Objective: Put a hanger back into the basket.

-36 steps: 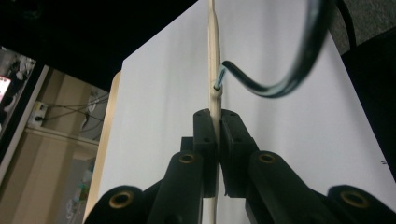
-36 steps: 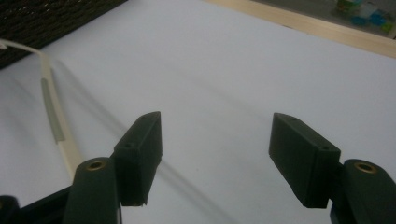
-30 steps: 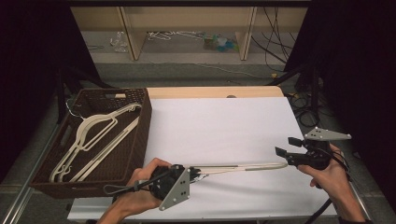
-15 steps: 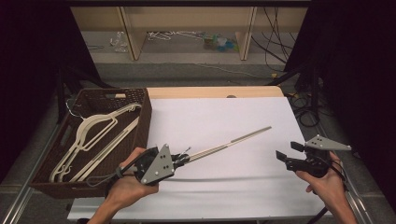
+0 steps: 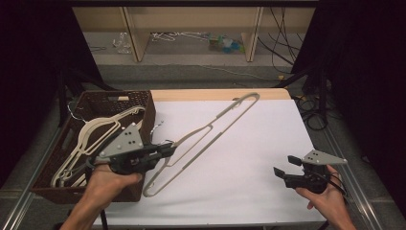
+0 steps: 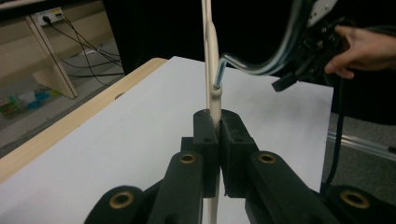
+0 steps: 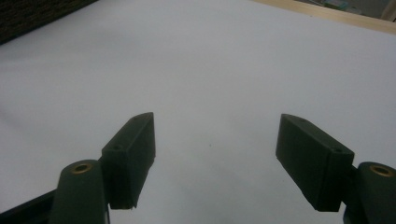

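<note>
Nearest the camera above, two forearms enter from the bottom edge, each hand carrying a hand-held gripper. The left hand-held gripper (image 5: 168, 149), at the left side of the white table (image 5: 249, 143), has its jaws clamped on a cream plastic hanger (image 5: 210, 132); the left gripper view shows the black pads pressed flat against the hanger's thin bar (image 6: 214, 100), with its metal hook (image 6: 252, 65) curling off to the right. From above, the same hanger slants across the table, one end near the front left, the other reaching toward the wooden back edge, and appears lifted off the surface, though how far cannot be told. The right hand-held gripper (image 5: 283, 166) sits low at the table's front right, well apart from the hanger; its own view shows both jaws spread wide over bare white tabletop with nothing between them, a gap the overhead picture barely resolves. Left of the table, a dark woven basket (image 5: 103, 98) holds more cream hangers (image 5: 91, 139). Farthest back, wooden shelving (image 5: 191, 28) stands on the floor, with cables (image 5: 287, 38) trailing at its right.
</note>
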Tool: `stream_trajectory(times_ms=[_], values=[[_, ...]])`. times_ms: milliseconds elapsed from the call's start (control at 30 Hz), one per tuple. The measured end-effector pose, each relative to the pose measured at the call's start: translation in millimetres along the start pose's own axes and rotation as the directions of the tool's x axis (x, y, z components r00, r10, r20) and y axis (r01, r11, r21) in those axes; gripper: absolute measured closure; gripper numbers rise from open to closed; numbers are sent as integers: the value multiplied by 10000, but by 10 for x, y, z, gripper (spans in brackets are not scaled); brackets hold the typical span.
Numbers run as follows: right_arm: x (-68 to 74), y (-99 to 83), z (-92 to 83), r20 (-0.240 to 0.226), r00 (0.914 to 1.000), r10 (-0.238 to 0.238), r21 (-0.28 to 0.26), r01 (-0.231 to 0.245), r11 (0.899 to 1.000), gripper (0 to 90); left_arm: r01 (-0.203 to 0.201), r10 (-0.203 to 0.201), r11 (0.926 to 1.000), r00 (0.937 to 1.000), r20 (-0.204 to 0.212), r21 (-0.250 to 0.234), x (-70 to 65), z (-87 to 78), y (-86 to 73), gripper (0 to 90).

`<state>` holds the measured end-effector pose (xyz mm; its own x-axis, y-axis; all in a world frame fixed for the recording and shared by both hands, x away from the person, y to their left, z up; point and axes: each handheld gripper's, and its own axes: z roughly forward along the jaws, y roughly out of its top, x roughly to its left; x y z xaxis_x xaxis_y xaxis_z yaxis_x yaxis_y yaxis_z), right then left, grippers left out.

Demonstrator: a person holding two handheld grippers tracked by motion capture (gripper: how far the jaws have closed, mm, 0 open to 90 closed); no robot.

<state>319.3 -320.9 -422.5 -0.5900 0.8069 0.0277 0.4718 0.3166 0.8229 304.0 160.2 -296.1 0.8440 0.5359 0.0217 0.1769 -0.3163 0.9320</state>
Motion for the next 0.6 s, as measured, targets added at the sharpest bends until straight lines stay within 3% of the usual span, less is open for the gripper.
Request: stream_trajectory(times_ms=[133, 200, 233, 267, 300, 333, 367, 467, 600], values=[[22, -29, -3, -54, 10000, -37, 297, 39, 9996, 287, 524, -515, 9981, 9983, 285, -315, 52, -124, 123, 859], [43, -43, 3, -129, 9999, -30, 170, 32, 9999, 263, 658, -644, 9971, 9973, 366, -379, 58, -193, 203, 859], [63, -49, -1, -184, 9998, 23, 213, -19, 9998, 253, 401, -392, 9987, 9989, 253, -327, 54, -228, 250, 859], [75, -53, -12, -186, 9998, -113, 252, 118, 9996, 250, 127, -132, 9996, 9997, -195, -264, 55, -277, 299, 859], [98, -66, -11, -177, 9998, -80, 140, 83, 9999, 245, 169, -171, 9996, 9998, -55, -238, 47, -305, 340, 859], [113, -70, -29, -176, 9997, -188, 240, 193, 9995, 242, 460, -459, 9988, 9989, 83, -155, 31, -334, 365, 859], [135, -82, -22, -269, 9996, -83, 114, 86, 9999, 243, 317, -313, 9992, 9994, 171, -234, 56, -373, 415, 859], [201, -104, -33, -507, 9985, -193, 193, 203, 9996, 243, 57, -63, 9997, 9996, -268, -226, 126, -492, 524, 860], [274, -107, -43, -720, 9964, -442, 317, 466, 9984, 243, 128, -138, 9998, 9979, -632, -167, 238, -646, 602, 860]])
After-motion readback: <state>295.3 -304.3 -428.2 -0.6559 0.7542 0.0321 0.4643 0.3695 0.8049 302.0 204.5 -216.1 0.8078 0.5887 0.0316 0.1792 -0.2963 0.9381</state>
